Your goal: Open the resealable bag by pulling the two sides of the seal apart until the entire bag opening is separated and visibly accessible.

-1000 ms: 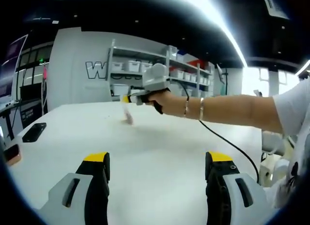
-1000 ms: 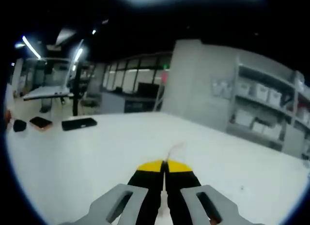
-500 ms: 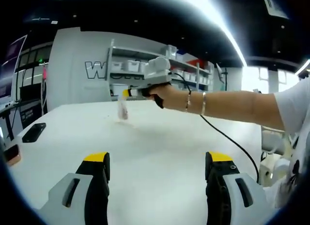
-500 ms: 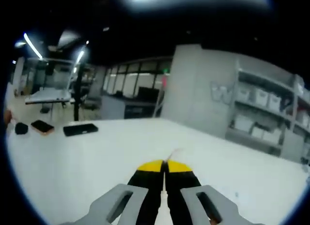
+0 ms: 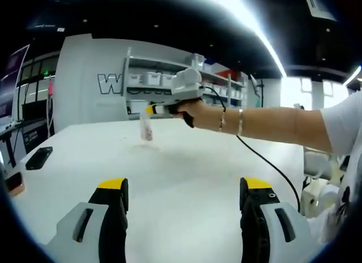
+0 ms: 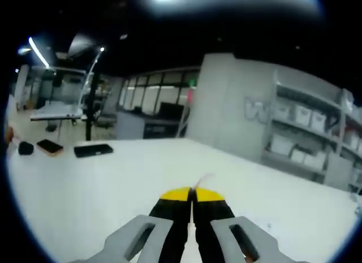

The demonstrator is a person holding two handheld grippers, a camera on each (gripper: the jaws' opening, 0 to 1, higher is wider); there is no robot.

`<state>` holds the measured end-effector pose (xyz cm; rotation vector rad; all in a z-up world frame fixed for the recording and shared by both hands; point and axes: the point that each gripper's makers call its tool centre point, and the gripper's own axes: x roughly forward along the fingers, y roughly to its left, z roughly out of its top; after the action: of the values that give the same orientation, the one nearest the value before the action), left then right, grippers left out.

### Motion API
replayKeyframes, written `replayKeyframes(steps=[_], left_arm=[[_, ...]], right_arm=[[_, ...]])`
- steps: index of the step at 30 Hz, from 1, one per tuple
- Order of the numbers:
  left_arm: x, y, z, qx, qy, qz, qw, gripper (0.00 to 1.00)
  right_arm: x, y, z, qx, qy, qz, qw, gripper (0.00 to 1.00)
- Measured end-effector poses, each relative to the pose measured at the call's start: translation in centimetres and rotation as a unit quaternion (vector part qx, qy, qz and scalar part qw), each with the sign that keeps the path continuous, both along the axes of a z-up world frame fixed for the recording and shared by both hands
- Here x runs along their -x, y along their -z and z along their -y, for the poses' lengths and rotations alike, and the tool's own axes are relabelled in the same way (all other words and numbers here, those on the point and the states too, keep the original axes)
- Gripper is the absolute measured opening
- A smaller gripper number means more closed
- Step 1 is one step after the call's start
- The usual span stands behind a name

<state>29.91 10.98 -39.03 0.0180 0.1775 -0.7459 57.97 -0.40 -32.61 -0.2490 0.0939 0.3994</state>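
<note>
Clear plastic, the bag (image 5: 146,129) hangs above the desk (image 5: 186,178), pinched in the right gripper (image 6: 193,194). Left gripper (image 5: 184,186) gapes wide, nearer than the bag; it likely must next clamp the seal's other side.

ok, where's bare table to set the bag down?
Bare table runs from the left gripper up to the hanging bag held by the right gripper. The far left edge is crowded: a phone and another device.
</note>
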Motion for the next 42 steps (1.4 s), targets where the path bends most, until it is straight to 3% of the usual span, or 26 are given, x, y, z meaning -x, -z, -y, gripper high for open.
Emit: replayKeyframes(steps=[11,42], left_arm=[[0.1,-0.2,0.2,-0.004,0.003,0.003,1.0000,0.80],[0.9,-0.6,1.1,-0.013,0.015,0.013,0.9997,0.80]], right_arm=[[1.1,-0.1,1.7,-0.003,0.006,0.001,1.0000,0.00],[6.4,-1.4,3.0,-0.033,-0.020,0.020,0.9990,0.00]])
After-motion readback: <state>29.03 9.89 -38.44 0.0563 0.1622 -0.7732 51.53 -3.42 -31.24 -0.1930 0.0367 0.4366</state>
